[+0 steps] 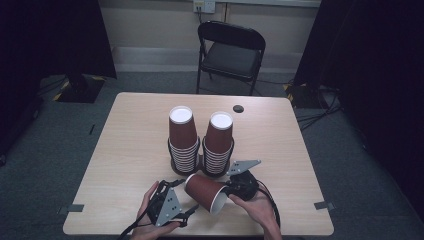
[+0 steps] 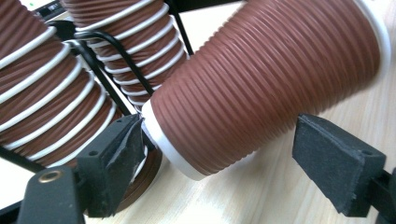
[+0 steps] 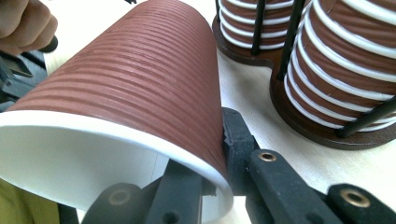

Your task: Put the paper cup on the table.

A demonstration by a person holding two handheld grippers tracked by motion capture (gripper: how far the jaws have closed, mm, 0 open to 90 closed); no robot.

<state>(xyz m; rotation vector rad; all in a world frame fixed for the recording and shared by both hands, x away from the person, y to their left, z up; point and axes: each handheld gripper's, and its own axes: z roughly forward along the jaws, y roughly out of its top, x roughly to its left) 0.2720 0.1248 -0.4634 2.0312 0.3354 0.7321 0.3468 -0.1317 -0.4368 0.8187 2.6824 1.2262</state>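
Here the right claw point(image 1: 227, 192) pinches the rim wall of a brown ribbed paper cup point(image 1: 205, 192), one jaw inside and one outside, holding it on its side just above the counter point(image 1: 125, 145). The left claw point(image 1: 186, 200) is spread around the cup's base end, beside two stacks of cups point(image 1: 200, 142) in a wire holder.
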